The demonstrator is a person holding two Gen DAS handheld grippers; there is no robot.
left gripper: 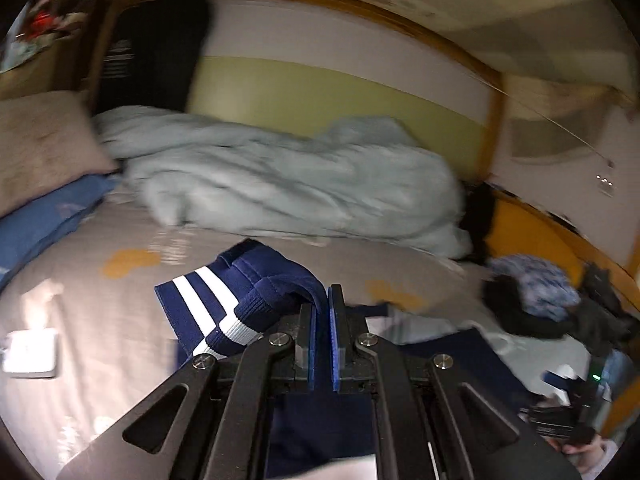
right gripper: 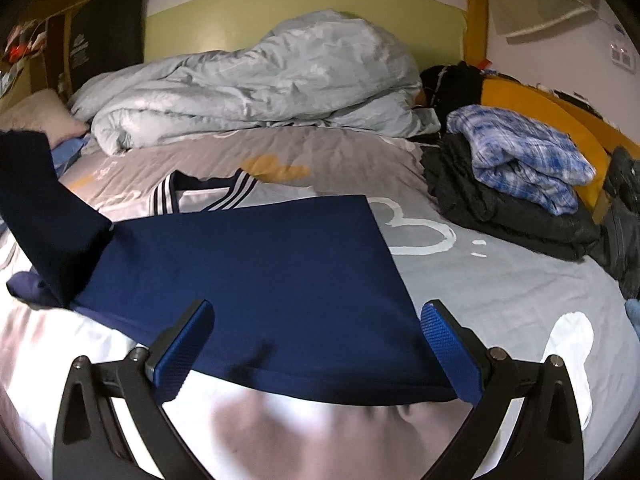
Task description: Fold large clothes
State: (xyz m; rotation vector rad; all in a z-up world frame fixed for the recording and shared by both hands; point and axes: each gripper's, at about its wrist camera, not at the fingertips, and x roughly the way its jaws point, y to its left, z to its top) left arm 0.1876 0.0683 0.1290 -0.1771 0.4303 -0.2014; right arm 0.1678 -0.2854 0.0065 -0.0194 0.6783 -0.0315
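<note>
left gripper point(left gripper: 323, 300) clamped tight, right gripper point(right gripper: 318, 314) with jaws wide apart

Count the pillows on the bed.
2, both at the bed's far left: a beige pillow lying on a blue pillow. The quilt may hide others.

We look from the left wrist along its fingers, close over the navy garment point(left gripper: 240, 300), tilted toward the duvet point(left gripper: 280, 176), our right wrist view sits low above the bed point(right gripper: 500, 280), both share duvet and garment.
</note>
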